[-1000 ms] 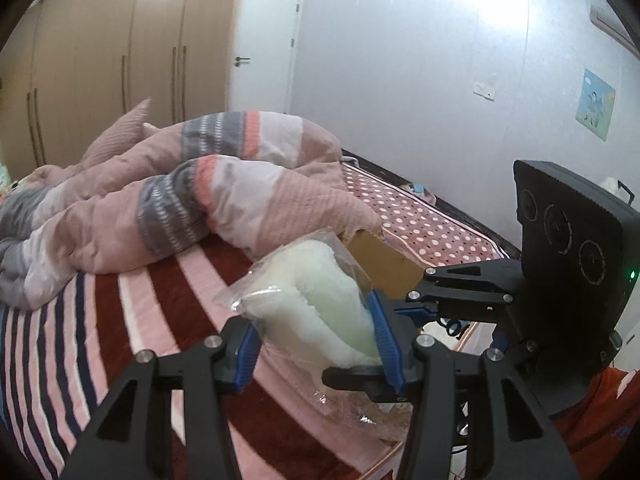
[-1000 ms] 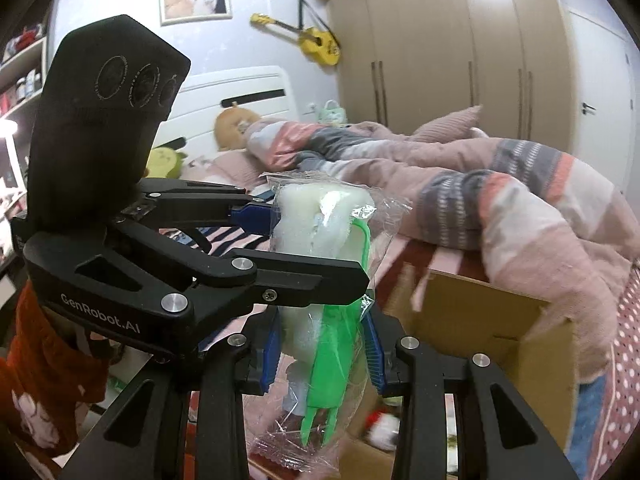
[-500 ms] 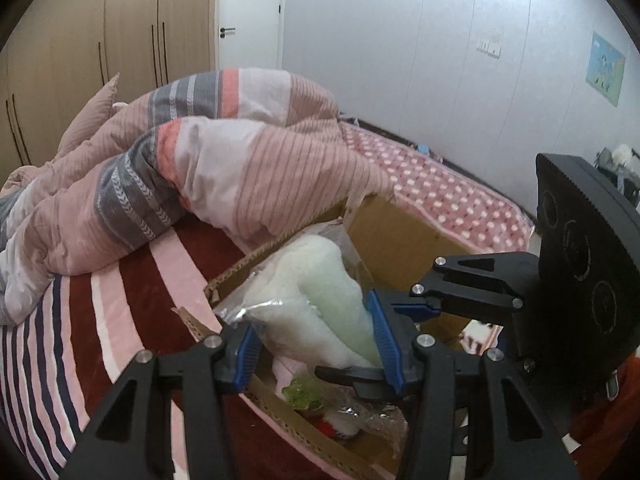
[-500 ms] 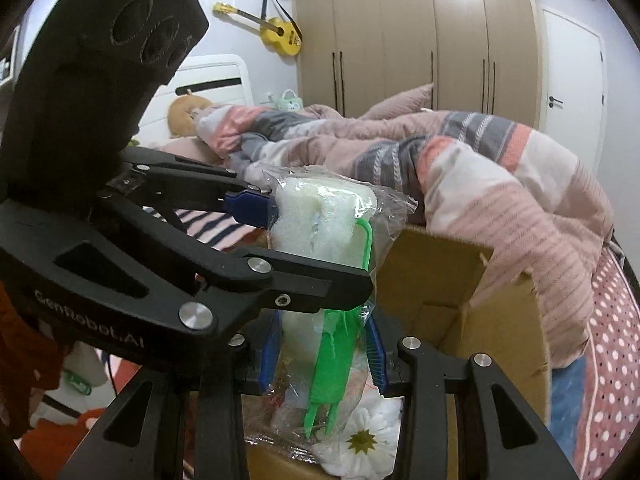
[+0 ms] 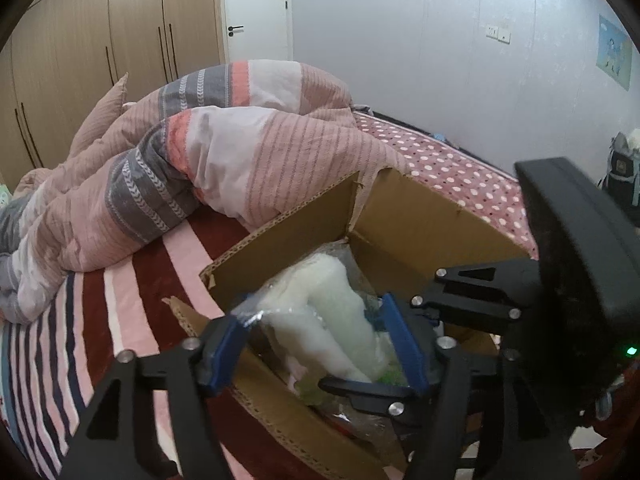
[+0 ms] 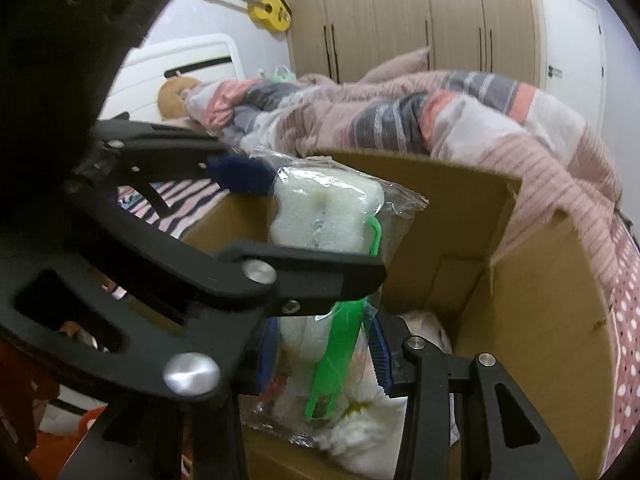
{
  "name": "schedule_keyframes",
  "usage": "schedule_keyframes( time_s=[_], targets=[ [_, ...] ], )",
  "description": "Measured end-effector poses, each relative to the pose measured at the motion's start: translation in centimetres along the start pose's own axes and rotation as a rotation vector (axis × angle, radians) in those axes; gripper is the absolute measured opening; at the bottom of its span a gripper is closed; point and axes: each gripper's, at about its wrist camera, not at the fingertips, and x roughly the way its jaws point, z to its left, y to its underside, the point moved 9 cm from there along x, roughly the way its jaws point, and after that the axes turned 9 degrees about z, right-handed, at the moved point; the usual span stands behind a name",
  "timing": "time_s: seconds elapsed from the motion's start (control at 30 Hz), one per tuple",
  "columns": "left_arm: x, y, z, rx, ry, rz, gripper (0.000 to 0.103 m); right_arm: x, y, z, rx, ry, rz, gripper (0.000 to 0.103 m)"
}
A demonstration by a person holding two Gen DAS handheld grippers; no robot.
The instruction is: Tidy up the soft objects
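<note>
**Bagged sponge held by both grippers over open box**

- Left gripper [image 5: 316, 344]: jaws clenched on the bagged sponge [image 5: 332, 320], blue pads [image 5: 404, 344] against both sides of the clear bag. Left wrist view blurred around the bag.
- Right gripper [image 6: 320, 356]: jaws also grasping the same bag, lower down, across the green plastic handle [image 6: 336, 352] inside it. Its pads [image 6: 380, 354] press the bag at both sides.
- In right wrist view, the left gripper's fingers enter from 9 o'clock; one finger [image 6: 304, 272] crosses in front of the sponge, the other pad sits at the bag's top corner, 11 o'clock of the sponge.
- In left wrist view, the right gripper body fills 3 to 5 o'clock, with a green LED [image 5: 631, 351] lit.
- Sponge position: inside the mouth of the cardboard box [image 5: 420, 216], bag's lower end among white soft items [image 6: 360, 448] on the box floor. Can't tell whether it touches them.
- Box sits on the striped bed [image 5: 132, 300], flaps up. Pink striped duvet [image 5: 248, 160] bunched at 11 o'clock of the box, touching its far flap.
- Background: wardrobes [image 5: 120, 40], door [image 5: 256, 12], yellow ukulele [image 6: 268, 12] on the wall at 12 o'clock in right wrist view.
</note>
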Motion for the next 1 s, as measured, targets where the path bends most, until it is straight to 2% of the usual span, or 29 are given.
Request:
schedule_keyframes(
  time_s=[0.07, 0.17, 0.37, 0.43, 0.5, 0.57, 0.6, 0.67, 0.83, 1.0],
  targets=[
    [-0.6, 0.0, -0.1, 0.0, -0.004, -0.019, 0.075, 0.5, 0.3, -0.1, 0.013, 0.002, 0.029, 0.048],
    [-1.8, -0.2, 0.0, -0.015, -0.003, -0.054, 0.085, 0.5, 0.6, -0.6, 0.037, 0.012, 0.048, 0.064],
    [-5.8, -0.1, 1.3, -0.092, 0.015, -0.14, 0.092, -1.9, 0.0, -1.1, 0.08, 0.012, 0.026, 0.066],
    [-7.6, 0.2, 1.7, -0.118, -0.004, -0.172, 0.102, -3.1, -0.4, -0.7, 0.069, 0.014, 0.011, 0.068],
    [-9.5, 0.8, 2.0, -0.138, -0.024, -0.214, 0.103, -4.2, -0.9, -0.3, 0.054, 0.016, -0.003, 0.075],
    [-11.2, 1.7, 2.4, -0.175, -0.064, -0.24, 0.103, -5.3, -1.4, 0.3, 0.038, 0.004, -0.029, 0.086],
    [-11.8, 2.2, 2.7, -0.196, -0.096, -0.248, 0.103, -6.1, -1.7, 0.7, 0.027, -0.01, -0.052, 0.094],
    [-13.1, 3.4, 3.3, -0.242, -0.181, -0.267, 0.103, -7.2, -2.4, 1.3, 0.009, -0.033, -0.1, 0.103],
    [-15.2, 5.8, 5.2, -0.33, -0.349, -0.31, 0.103, -10.4, -3.9, 2.8, -0.059, -0.063, -0.273, 0.103],
    [-16.2, 8.1, 7.5, -0.425, -0.393, -0.357, 0.103, -11.3, -4.1, 4.3, -0.101, -0.076, -0.33, 0.103]
  ],
)
